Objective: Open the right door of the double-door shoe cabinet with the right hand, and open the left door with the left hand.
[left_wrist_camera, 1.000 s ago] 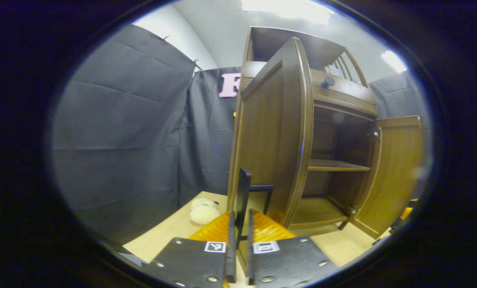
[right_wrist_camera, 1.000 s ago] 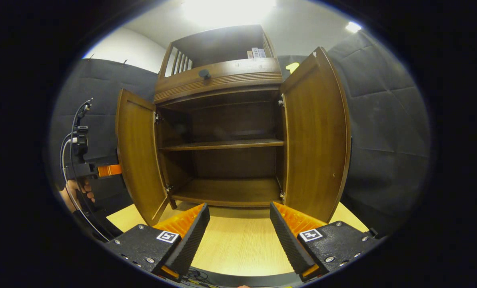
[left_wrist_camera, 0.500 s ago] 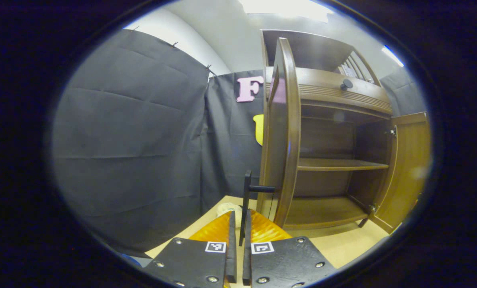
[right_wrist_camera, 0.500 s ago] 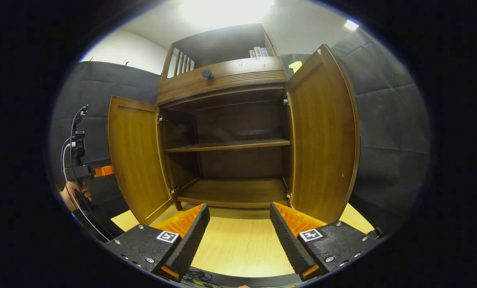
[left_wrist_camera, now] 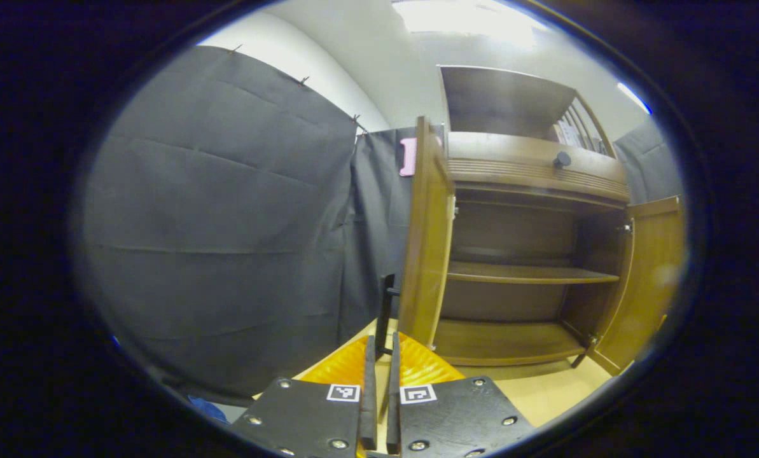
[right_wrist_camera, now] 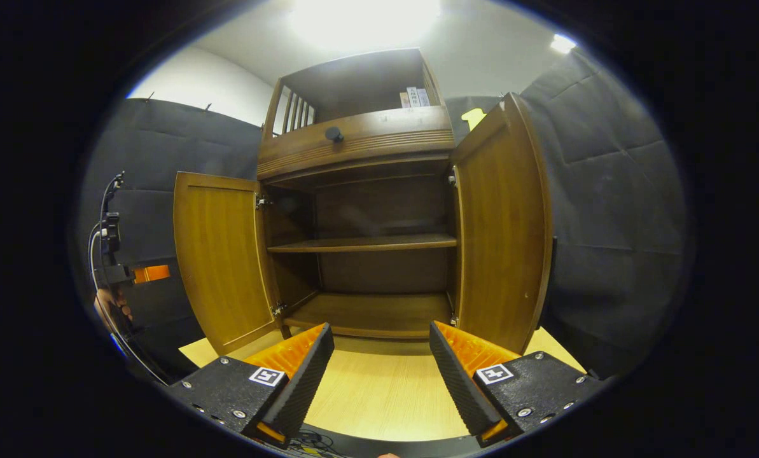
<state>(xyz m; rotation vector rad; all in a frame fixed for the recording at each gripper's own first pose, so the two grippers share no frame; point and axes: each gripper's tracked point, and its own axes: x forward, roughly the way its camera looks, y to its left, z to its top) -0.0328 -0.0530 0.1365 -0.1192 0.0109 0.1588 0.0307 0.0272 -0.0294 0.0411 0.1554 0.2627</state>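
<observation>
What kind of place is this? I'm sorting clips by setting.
Most likely a recording booth staged as a home corner: black cloth walls surround a wooden double-door shoe cabinet standing on a light wooden tabletop, both doors open, shelves bare.

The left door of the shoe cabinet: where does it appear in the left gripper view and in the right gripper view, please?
Left gripper view: the left door stands near the centre, seen almost edge-on, above the left gripper.
Right gripper view: the left door is at the left, its inner face towards the camera, swung wide open.
Shared landmark: the round dark knob on the drawer front above the shelves.
</observation>
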